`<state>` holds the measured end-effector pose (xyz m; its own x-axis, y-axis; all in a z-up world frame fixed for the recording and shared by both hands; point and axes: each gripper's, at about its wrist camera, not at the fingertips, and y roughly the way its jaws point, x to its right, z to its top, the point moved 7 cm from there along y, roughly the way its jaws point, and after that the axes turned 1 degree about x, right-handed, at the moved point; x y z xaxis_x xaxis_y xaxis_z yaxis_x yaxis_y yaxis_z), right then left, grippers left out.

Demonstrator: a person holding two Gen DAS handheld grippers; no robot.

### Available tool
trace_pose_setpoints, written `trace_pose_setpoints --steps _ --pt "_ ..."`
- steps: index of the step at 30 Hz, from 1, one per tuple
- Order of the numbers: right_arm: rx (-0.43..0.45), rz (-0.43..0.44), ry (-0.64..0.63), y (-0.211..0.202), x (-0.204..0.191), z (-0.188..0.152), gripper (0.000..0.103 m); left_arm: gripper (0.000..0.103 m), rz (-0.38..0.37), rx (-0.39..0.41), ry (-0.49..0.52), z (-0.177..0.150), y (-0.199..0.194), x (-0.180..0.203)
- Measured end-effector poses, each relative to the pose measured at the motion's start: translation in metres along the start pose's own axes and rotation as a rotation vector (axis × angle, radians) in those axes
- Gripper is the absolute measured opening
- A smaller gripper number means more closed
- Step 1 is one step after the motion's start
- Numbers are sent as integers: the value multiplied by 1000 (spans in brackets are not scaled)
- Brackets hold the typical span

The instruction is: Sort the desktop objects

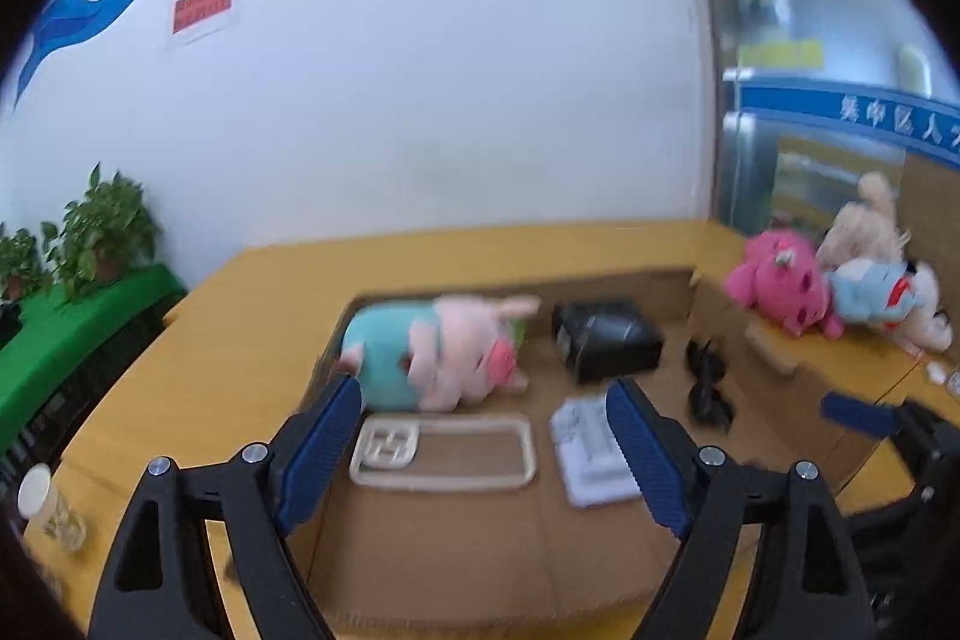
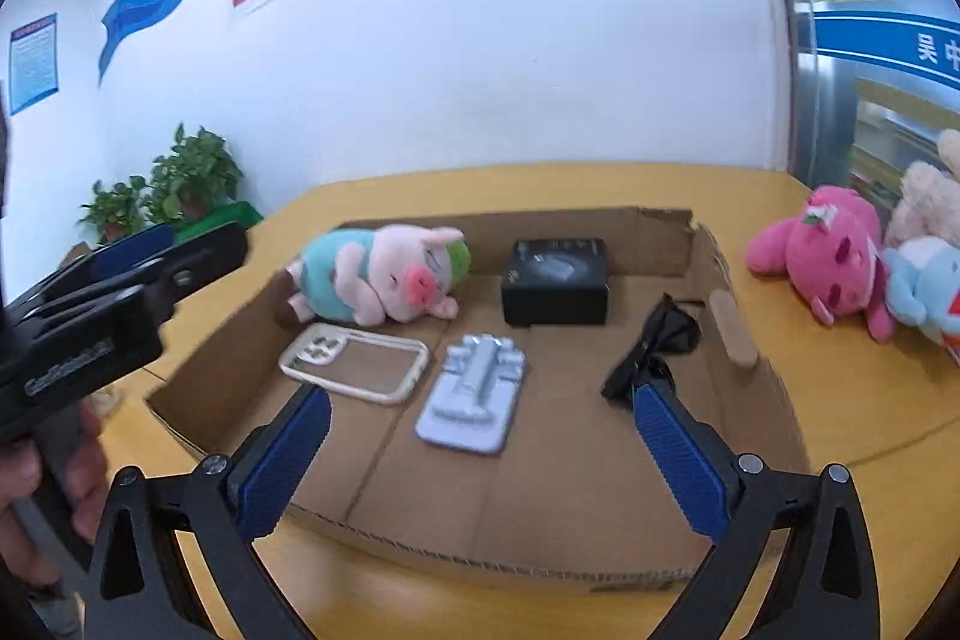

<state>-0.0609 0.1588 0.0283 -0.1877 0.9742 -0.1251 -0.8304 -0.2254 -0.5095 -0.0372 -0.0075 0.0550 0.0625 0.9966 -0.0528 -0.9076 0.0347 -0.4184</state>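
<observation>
A shallow cardboard box [image 2: 756,400] lies open on a yellow table [image 2: 870,400], and five things rest on its floor. At the back left a plush pig [image 2: 384,280] lies on its side, long axis running left to right, snout toward the right and teal body toward the left wall. Just right of it, apart from the snout, sits a black box [image 2: 555,280] against the back wall, its printed top facing up.

In front of the pig a clear phone case [image 2: 354,361] lies flat, long axis left to right and slightly slanted, its camera cutout at the left end. Beside it on the right, a pale blue blister pack [image 2: 474,394] lies flat with its long axis running front to back, leaning a little to the right at the far end. Folded black sunglasses [image 2: 651,346] lie near the right wall, long axis on a diagonal from near left to far right.

The right gripper [image 2: 480,454] hovers over the box's near edge, fingers wide apart and holding nothing; its right finger [image 2: 678,460] overlaps the near end of the sunglasses in view. The left gripper [image 1: 483,448] hangs above the left part of the box, likewise spread and empty, with the case seen between its fingers.

Outside the box, on the table to the right, a pink plush [image 2: 828,250] lies beside a blue plush [image 2: 924,286] and a cream plush [image 2: 924,196]. Potted plants [image 2: 192,178] stand by the wall at left.
</observation>
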Motion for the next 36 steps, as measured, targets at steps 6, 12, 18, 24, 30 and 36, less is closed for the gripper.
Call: trace_pose_setpoints --steps 6,12,18,24,30,36 --pt "-6 -59 -39 20 6 -39 103 84 67 -87 -88 -51 24 -25" --pt "30 -86 -43 23 12 -52 103 84 108 -71 -29 -70 29 -19" --pt "70 -87 -51 19 12 -54 103 86 75 -18 -32 -74 25 -20" --pt "69 -87 -52 19 12 -53 103 87 73 -20 -31 -73 25 -20" --pt "69 -86 -52 19 12 -53 103 87 73 -20 -31 -73 26 -20" --pt "69 -87 -52 19 12 -53 103 87 73 -20 -32 -73 25 -20"
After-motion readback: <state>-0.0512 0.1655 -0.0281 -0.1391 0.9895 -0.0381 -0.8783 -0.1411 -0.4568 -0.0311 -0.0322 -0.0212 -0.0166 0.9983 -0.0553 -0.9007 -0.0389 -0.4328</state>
